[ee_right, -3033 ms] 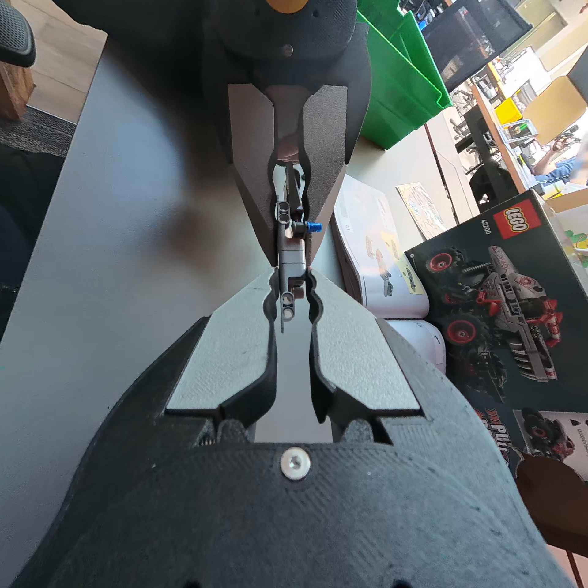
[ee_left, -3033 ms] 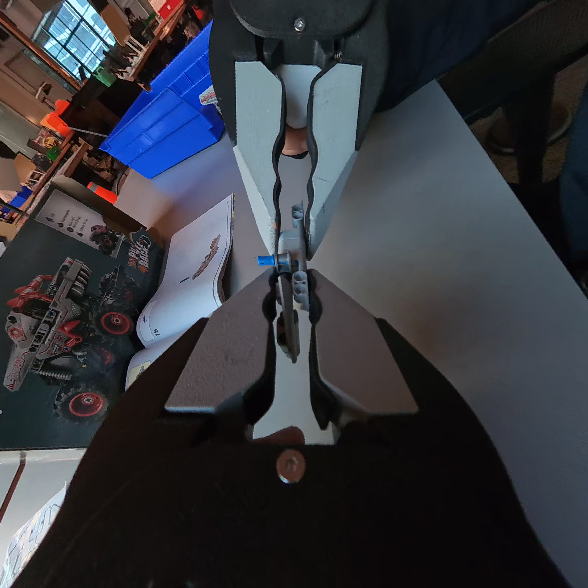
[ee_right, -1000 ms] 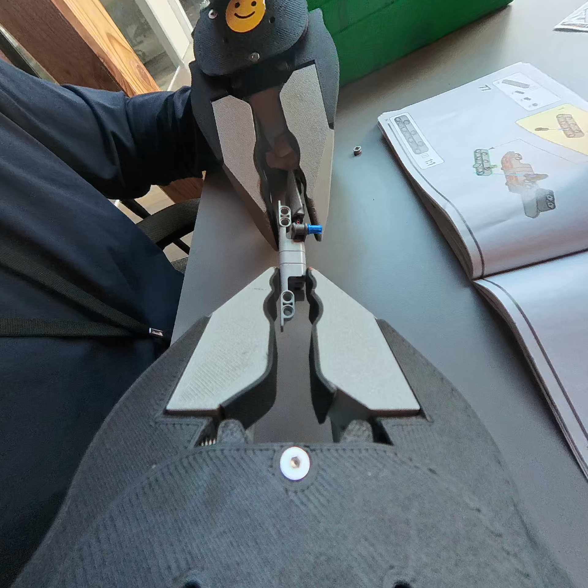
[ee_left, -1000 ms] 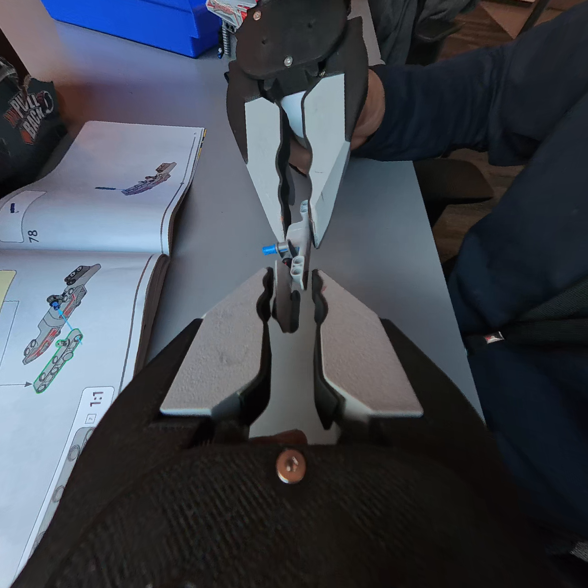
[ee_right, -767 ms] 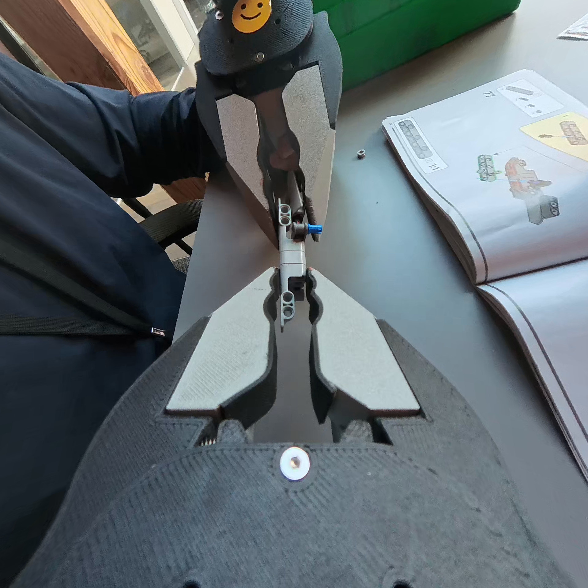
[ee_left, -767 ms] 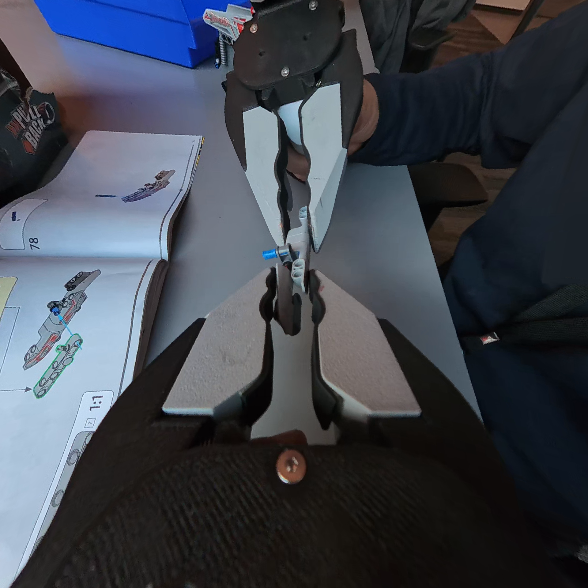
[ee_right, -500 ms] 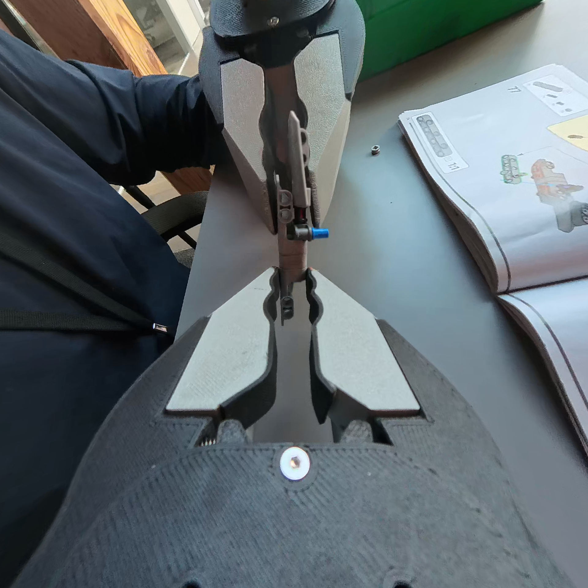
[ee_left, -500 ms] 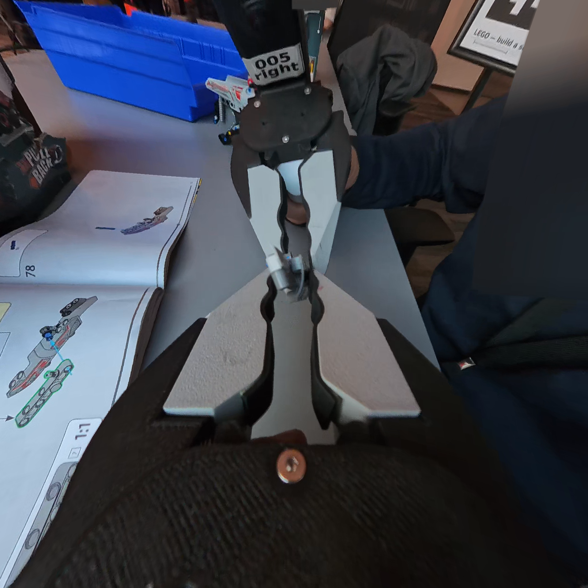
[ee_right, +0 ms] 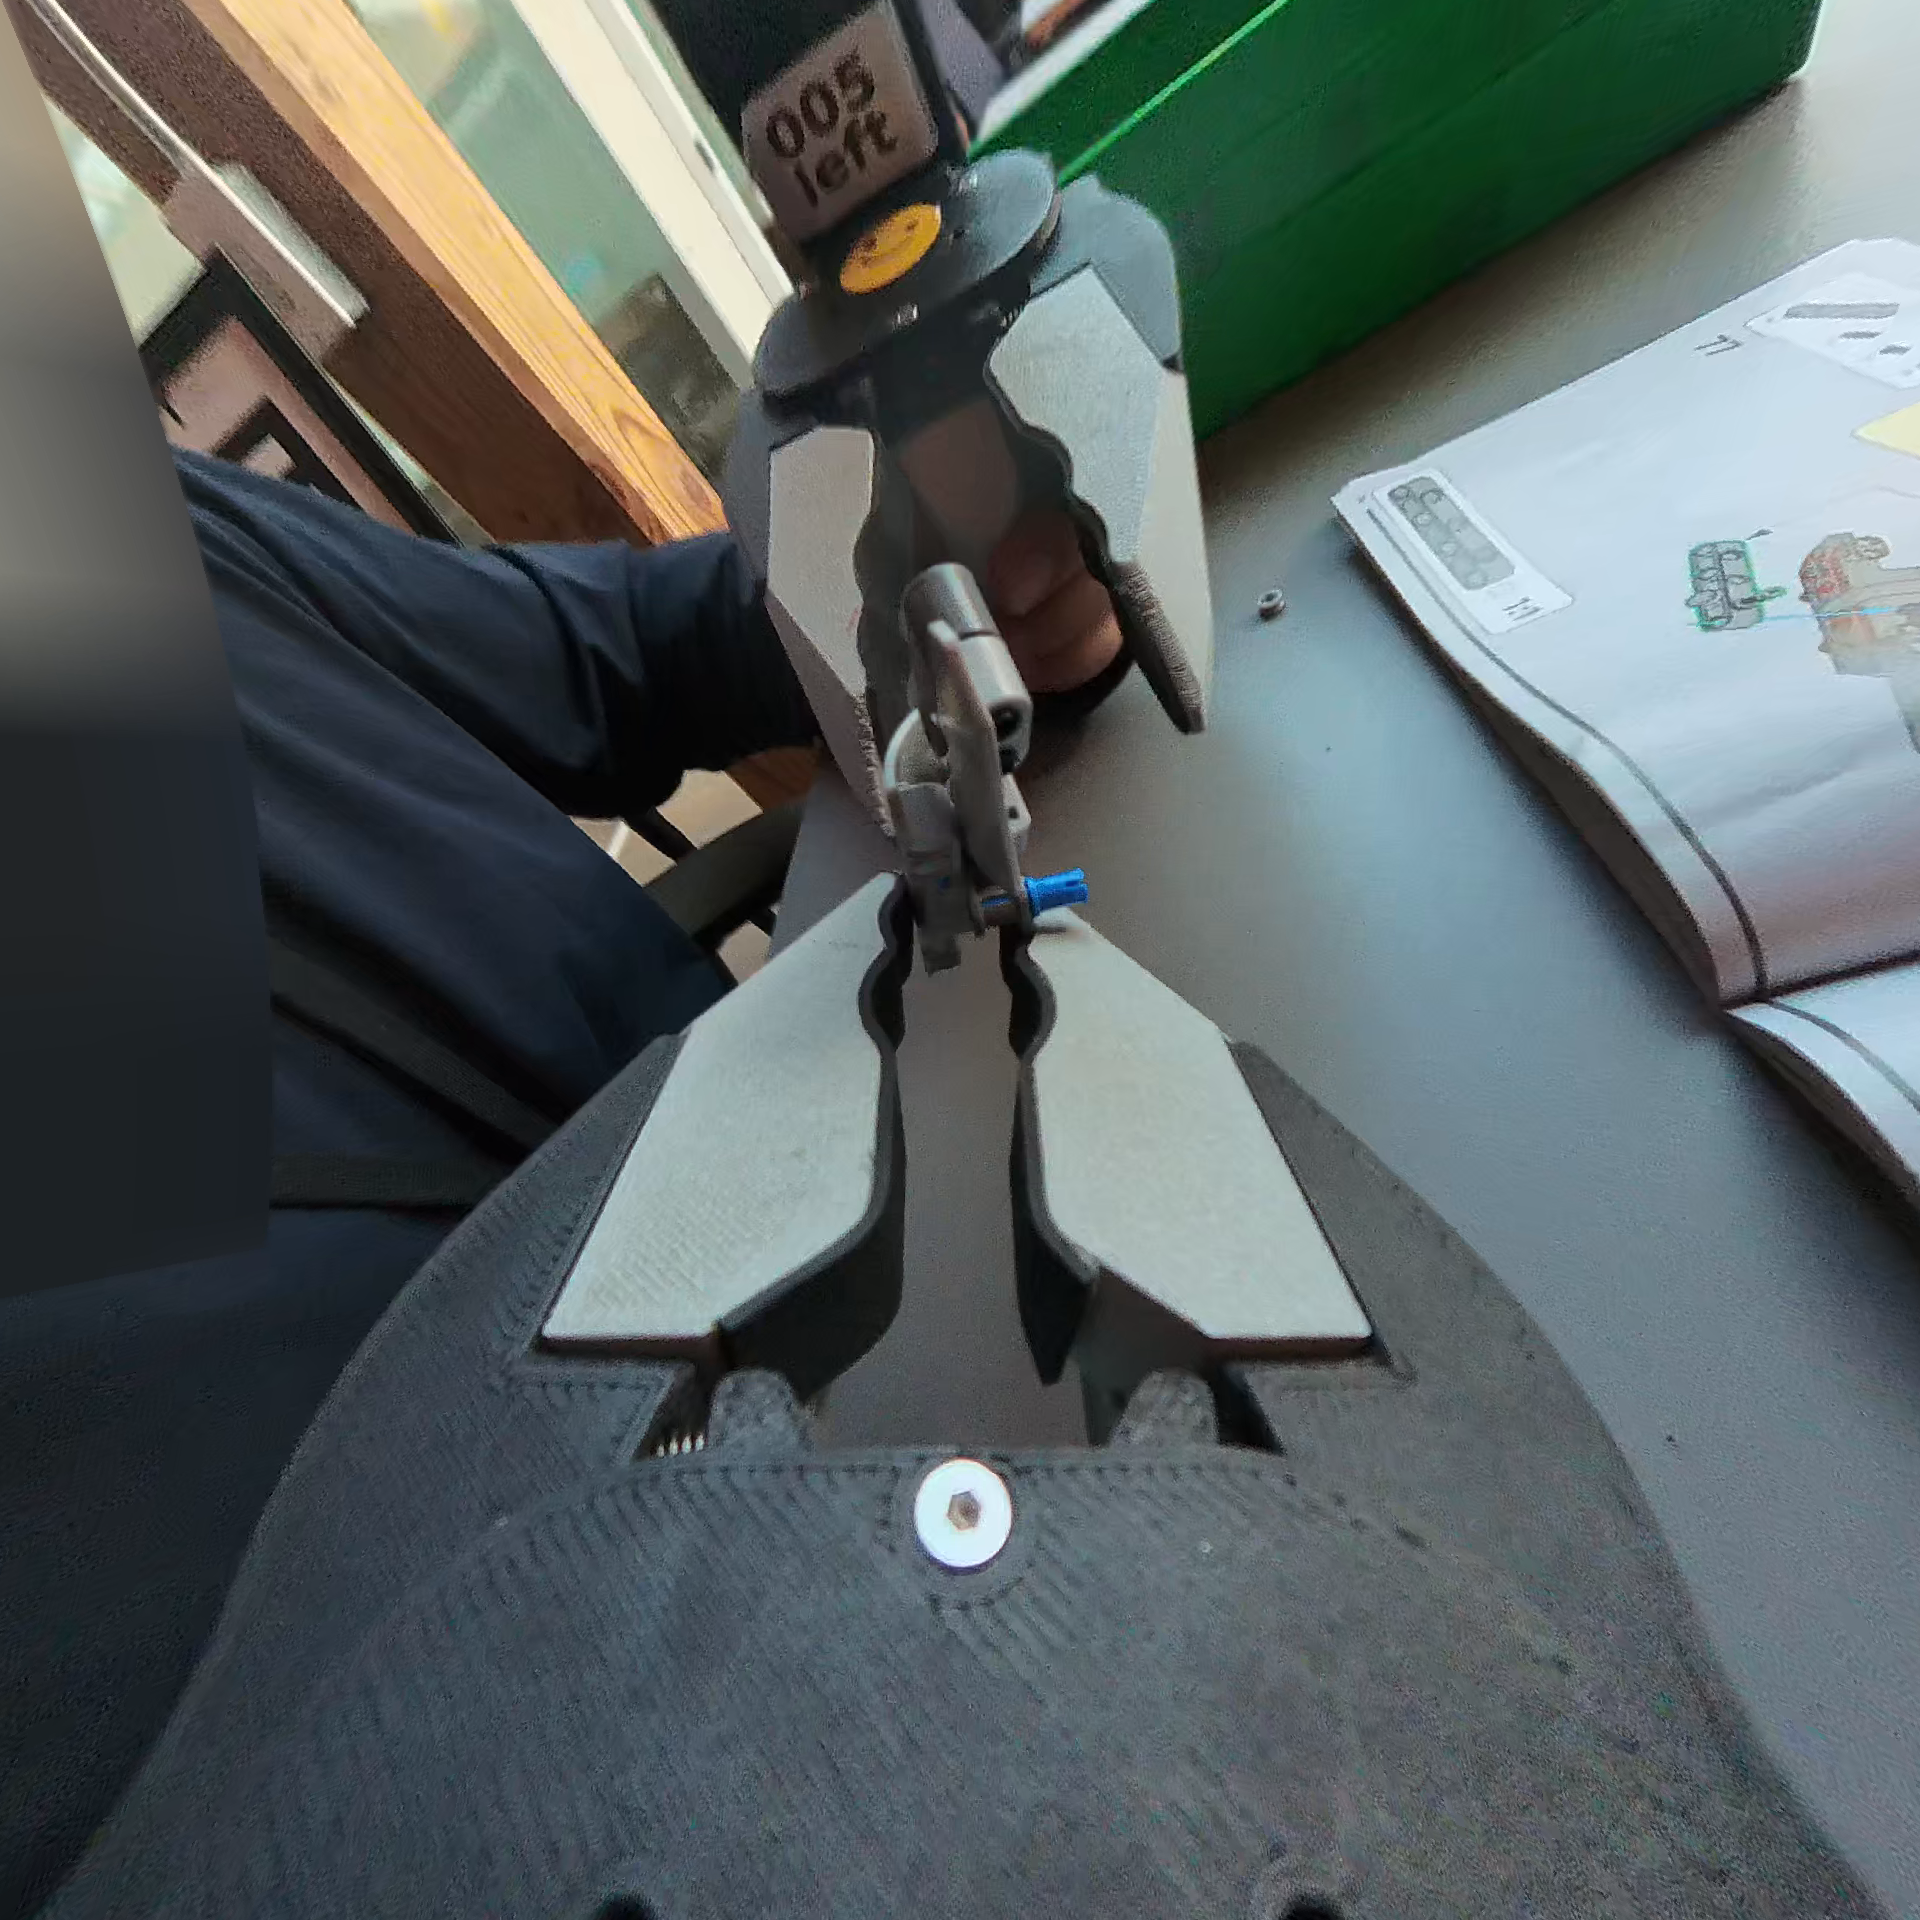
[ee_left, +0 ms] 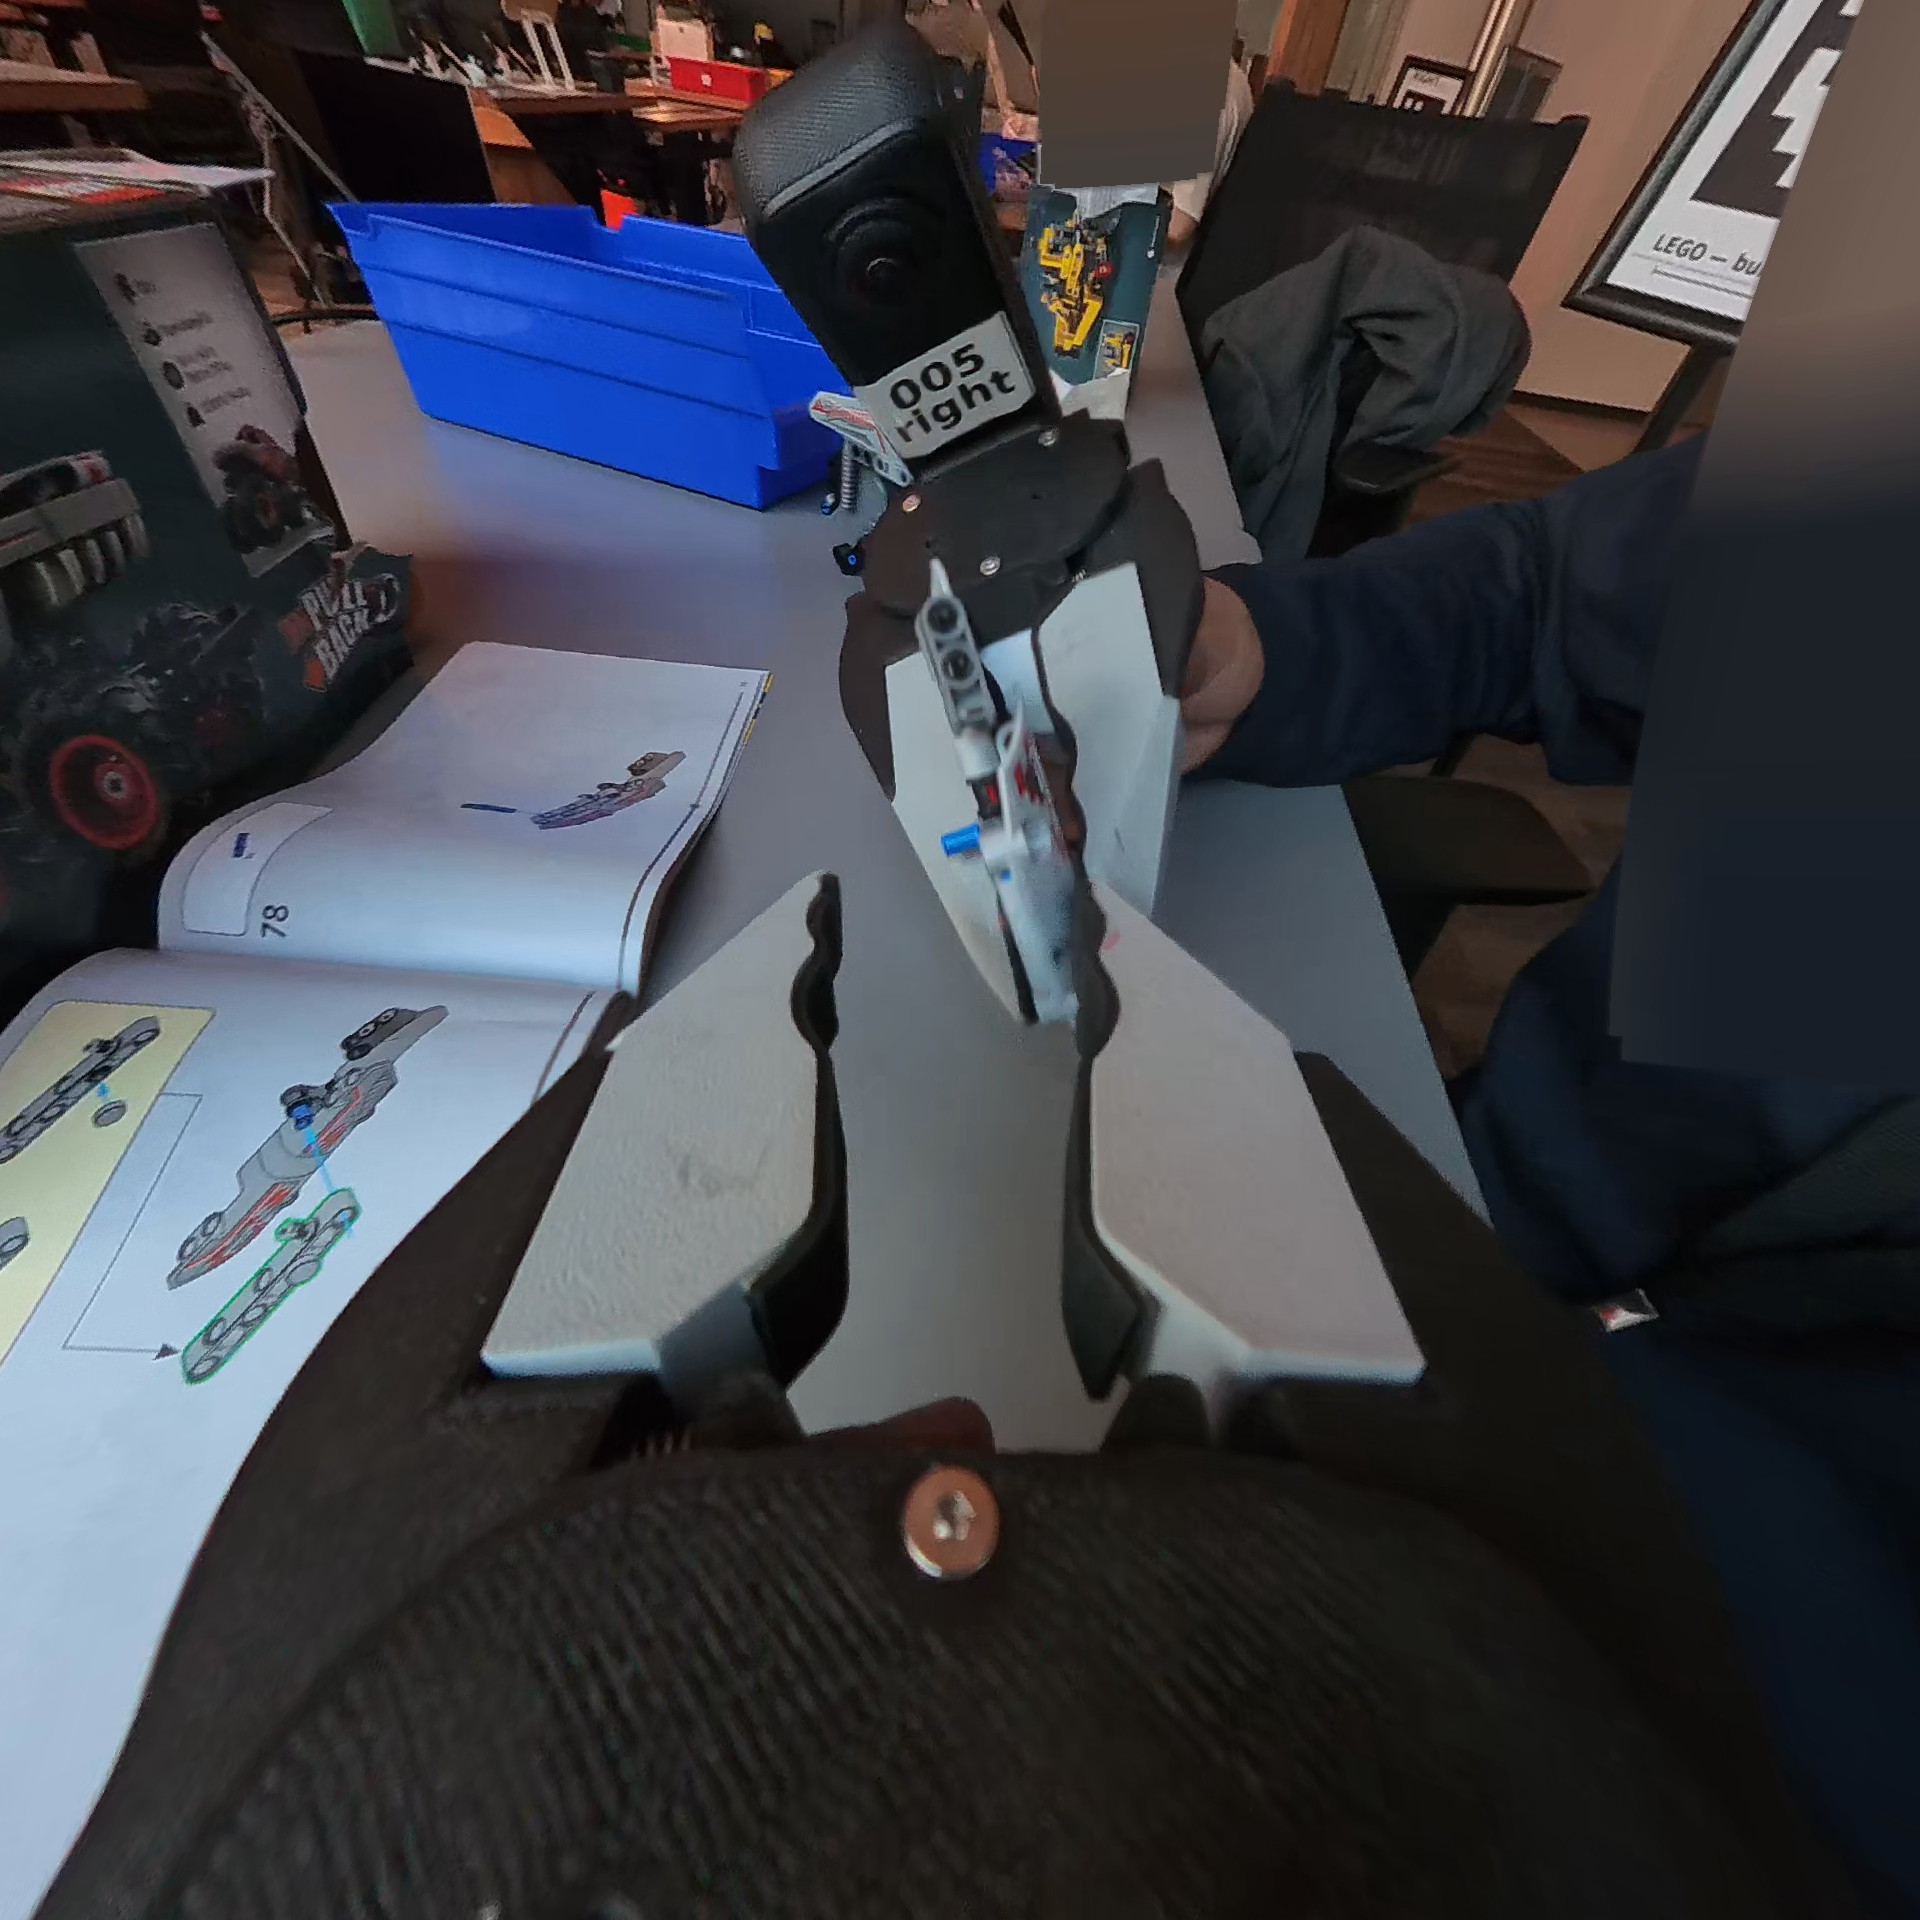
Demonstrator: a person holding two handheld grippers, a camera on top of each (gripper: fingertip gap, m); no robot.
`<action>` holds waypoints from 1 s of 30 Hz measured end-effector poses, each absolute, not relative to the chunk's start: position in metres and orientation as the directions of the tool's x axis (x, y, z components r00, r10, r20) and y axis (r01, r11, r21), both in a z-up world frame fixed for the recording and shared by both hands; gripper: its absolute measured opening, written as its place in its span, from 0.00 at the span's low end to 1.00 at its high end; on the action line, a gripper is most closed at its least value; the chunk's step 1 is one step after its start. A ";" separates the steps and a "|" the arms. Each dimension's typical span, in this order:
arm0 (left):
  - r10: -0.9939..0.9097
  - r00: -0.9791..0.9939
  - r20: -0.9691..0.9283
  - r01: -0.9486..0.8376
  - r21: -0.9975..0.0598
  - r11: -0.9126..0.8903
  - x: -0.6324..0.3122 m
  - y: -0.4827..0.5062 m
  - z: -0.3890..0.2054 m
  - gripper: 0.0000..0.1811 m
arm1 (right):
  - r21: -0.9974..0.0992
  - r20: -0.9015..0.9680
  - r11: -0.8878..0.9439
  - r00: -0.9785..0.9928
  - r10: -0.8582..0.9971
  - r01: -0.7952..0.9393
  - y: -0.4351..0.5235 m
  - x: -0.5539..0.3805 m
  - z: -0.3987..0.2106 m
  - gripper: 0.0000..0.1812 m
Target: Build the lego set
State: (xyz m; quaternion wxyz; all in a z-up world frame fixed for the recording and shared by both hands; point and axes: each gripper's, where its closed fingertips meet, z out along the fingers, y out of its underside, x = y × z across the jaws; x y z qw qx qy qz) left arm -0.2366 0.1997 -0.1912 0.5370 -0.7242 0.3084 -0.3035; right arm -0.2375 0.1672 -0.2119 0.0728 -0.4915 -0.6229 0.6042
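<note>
A grey Lego assembly (ee_right: 961, 790) with red markings and a blue pin (ee_right: 1051, 889) sticking out sideways is held above the grey table (ee_right: 1403, 1039). My right gripper (ee_right: 958, 920) is shut on its lower end. It also shows in the left wrist view (ee_left: 1003, 831), between the right gripper's (ee_left: 1070, 914) fingers. My left gripper (ee_left: 956, 925) is open and empty, its jaws wide apart just in front of the assembly. In the right wrist view the left gripper (ee_right: 1029, 764) stands open behind the assembly.
An open instruction booklet (ee_left: 436, 831) lies on the table beside the grippers. A blue bin (ee_left: 582, 343), the set's box (ee_left: 125, 582) and a small built part (ee_left: 852, 436) stand behind. A green bin (ee_right: 1455, 156) and a small loose piece (ee_right: 1268, 603) show in the right wrist view. My two grippers' fingertips are within a few centimetres of each other.
My left gripper has opened and let go of the assembly. The right gripper now holds it alone and has tilted it. Both grippers have drawn slightly apart.
</note>
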 end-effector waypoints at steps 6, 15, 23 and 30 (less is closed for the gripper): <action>-0.775 0.616 0.140 -0.136 -0.951 -0.279 -0.237 0.197 -0.200 0.23 | -0.780 -0.624 -0.450 -0.486 0.612 0.436 0.195 -0.240 -0.188 0.07; -0.788 0.579 0.209 -0.112 -0.937 -0.331 -0.229 0.196 -0.202 0.11 | -0.782 -0.623 -0.482 -0.479 0.619 0.395 0.198 -0.249 -0.185 0.07; -0.769 0.601 0.219 -0.100 -0.933 -0.345 -0.240 0.193 -0.202 0.03 | -0.817 -0.567 -0.401 -0.453 0.688 0.414 0.193 -0.250 -0.194 0.07; -0.734 0.674 0.086 -0.291 -0.882 -0.371 -0.267 0.189 -0.228 0.03 | -0.855 -0.449 -0.281 -0.349 0.823 0.437 0.210 -0.245 -0.209 0.10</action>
